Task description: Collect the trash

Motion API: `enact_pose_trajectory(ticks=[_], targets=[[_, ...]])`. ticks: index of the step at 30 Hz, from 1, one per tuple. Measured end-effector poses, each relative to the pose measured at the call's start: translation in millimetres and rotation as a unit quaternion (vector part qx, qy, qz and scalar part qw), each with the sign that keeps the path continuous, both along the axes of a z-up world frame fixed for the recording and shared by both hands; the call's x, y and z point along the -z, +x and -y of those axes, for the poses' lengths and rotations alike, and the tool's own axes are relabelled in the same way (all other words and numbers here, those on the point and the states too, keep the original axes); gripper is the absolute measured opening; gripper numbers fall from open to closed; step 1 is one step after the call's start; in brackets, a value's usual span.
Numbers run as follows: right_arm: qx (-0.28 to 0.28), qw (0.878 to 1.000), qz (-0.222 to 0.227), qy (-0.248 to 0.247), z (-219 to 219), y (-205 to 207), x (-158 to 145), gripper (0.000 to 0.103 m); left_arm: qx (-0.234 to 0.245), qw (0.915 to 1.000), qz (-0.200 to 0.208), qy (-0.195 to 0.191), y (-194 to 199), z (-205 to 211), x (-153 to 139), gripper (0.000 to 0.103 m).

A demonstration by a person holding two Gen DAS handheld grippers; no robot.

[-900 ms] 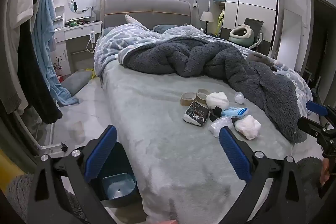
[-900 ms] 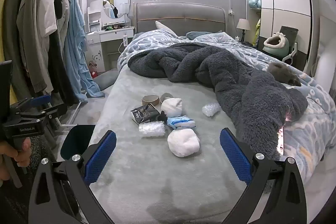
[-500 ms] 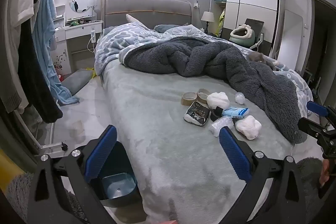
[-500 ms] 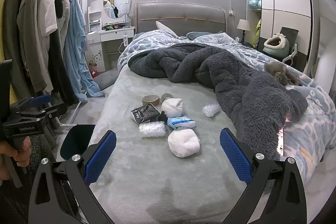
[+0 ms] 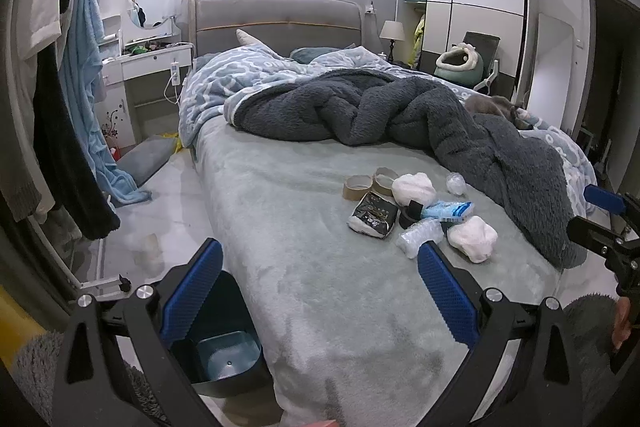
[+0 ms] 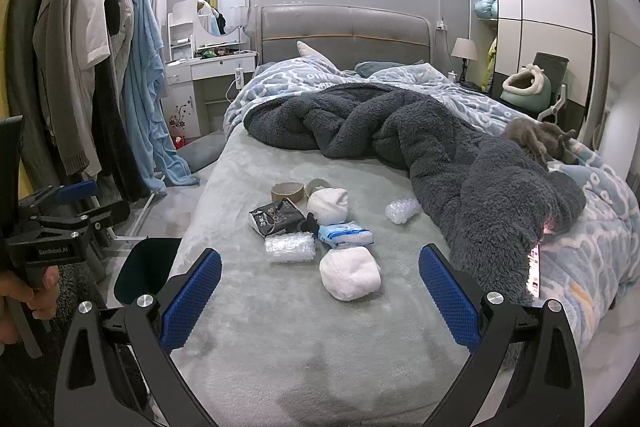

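Observation:
A pile of trash lies on the grey-green bed sheet [image 6: 280, 307]: two white paper wads [image 6: 350, 278] [image 6: 329, 205], a black snack bag [image 6: 276, 216], a blue-white packet [image 6: 345, 235], clear bubble wrap [image 6: 289, 247] [image 6: 401, 211] and two tape rolls [image 6: 287, 191]. The same pile shows in the left wrist view, around the black bag [image 5: 374, 217] and the near wad [image 5: 472, 238]. My left gripper [image 5: 318, 293] is open over the bed's near left corner, with a dark bin [image 5: 218, 351] below its left finger. My right gripper [image 6: 320, 295] is open, short of the near wad.
A dark fleece blanket [image 6: 440, 147] and patterned duvet cover the bed's far and right parts. A grey cat [image 6: 540, 139] lies on the right side. Hanging clothes [image 6: 80, 67] and a rack stand left. The bin [image 6: 144, 269] stands on the floor by the bed's left side.
The grey cat on the right side of the bed has shifted. Both grippers have stayed where they were, open.

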State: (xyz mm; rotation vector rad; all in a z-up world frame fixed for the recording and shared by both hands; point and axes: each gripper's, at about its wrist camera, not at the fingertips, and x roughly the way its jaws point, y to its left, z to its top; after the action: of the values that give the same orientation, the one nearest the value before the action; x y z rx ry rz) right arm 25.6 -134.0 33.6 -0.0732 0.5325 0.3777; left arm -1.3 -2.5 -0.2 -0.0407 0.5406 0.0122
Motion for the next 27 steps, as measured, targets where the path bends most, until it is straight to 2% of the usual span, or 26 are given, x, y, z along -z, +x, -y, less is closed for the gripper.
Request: enact_pose_trajectory(ticks=[27], targets=[[0.0,1.0,0.001,0.001,0.9,-0.1,-1.0,0.1,0.002,1.0,0.001,-0.001,-1.4,1.3,-1.8,0.1]])
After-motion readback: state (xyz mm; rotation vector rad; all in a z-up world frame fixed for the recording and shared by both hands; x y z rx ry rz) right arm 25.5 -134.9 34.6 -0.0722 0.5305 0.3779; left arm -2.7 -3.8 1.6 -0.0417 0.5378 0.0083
